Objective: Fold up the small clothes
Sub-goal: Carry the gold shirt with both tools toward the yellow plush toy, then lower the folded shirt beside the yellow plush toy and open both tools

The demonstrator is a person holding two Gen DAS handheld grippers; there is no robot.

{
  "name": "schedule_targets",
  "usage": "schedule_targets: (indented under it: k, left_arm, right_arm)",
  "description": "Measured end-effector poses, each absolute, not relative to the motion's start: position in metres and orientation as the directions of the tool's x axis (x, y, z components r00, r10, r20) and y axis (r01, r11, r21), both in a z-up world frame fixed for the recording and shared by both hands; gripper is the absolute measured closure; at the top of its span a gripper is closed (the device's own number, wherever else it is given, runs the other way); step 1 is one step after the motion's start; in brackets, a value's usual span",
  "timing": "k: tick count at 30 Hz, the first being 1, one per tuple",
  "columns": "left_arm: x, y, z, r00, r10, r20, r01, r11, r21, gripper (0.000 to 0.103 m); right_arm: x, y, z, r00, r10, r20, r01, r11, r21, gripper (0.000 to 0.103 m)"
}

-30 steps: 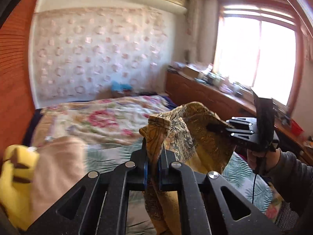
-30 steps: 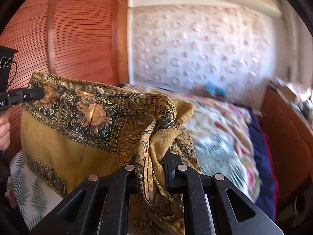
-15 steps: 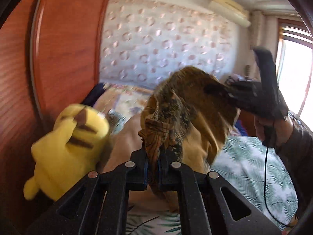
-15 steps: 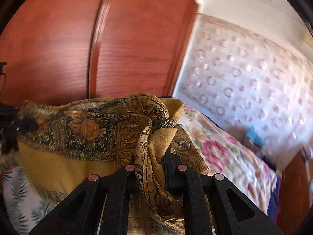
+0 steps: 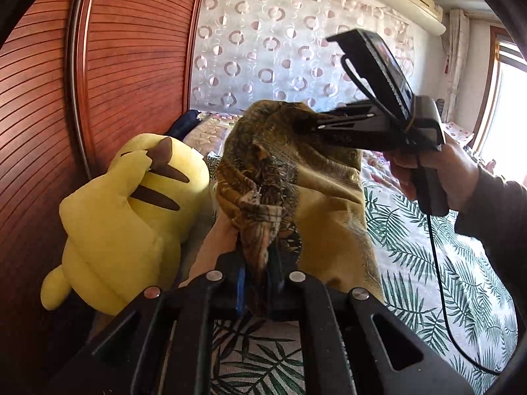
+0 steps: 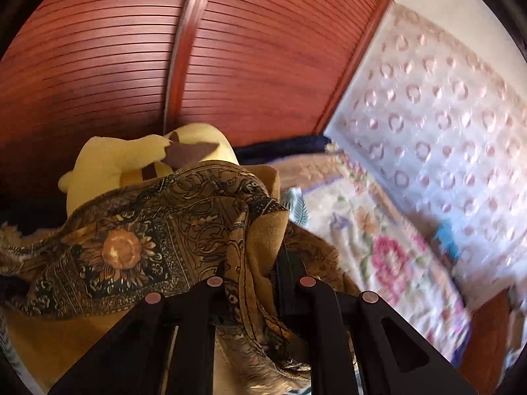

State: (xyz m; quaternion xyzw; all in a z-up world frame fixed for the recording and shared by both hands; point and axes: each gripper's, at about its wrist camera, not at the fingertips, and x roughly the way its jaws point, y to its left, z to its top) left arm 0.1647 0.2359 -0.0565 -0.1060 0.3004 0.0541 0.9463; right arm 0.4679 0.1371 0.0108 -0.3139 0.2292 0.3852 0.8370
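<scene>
Since a second ago I swing both tongs and the scarf (image 5: 316, 177) from the middle of the bed (image 5: 428, 263) toward its wardrobe-side edge, where the yellow plush toy (image 5: 131, 217) lies. My left tongs (image 5: 258, 279) pinch one bunched corner; my right tongs (image 6: 255, 283), jaws just easing apart, have cloth between them. The scarf is light, limp and slippery, so I judge hemmed corners the best hold.
</scene>
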Motion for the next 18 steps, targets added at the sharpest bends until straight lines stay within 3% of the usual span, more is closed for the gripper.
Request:
schedule_targets:
  k: [2, 3, 6, 10, 14, 18]
  left_arm:
    - [0.162, 0.237, -0.054, 0.818, 0.024, -0.575, -0.155, 0.972, -0.179, 0.069]
    - [0.161, 0.238, -0.052, 0.82, 0.017, -0.572, -0.149, 0.972, -0.184, 0.063]
    - [0.157, 0.235, -0.047, 0.819, 0.011, -0.573, -0.138, 0.974, -0.179, 0.055]
    - [0.148, 0.233, -0.038, 0.833, 0.026, -0.553, -0.143, 0.975, -0.169, 0.036]
    - [0.139, 0.227, -0.028, 0.849, 0.028, -0.528, -0.134, 0.977, -0.164, 0.027]
    - [0.133, 0.217, -0.017, 0.856, 0.049, -0.515, -0.133, 0.983, -0.129, 0.026]
  right_arm:
    - [0.471, 0.129, 0.015, 0.596, 0.511, -0.619, -0.781, 0.547, -0.301, 0.073]
    - [0.472, 0.125, 0.018, 0.599, 0.517, -0.611, -0.776, 0.562, -0.286, 0.068]
    - [0.464, 0.112, 0.025, 0.631, 0.541, -0.556, -0.751, 0.605, -0.264, 0.055]
    - [0.447, 0.096, 0.029, 0.682, 0.555, -0.477, -0.707, 0.666, -0.238, 0.051]
    - [0.438, 0.08, 0.025, 0.705, 0.559, -0.438, -0.678, 0.712, -0.183, 0.05]
    - [0.45, 0.087, 0.011, 0.69, 0.529, -0.494, -0.662, 0.737, -0.135, 0.049]
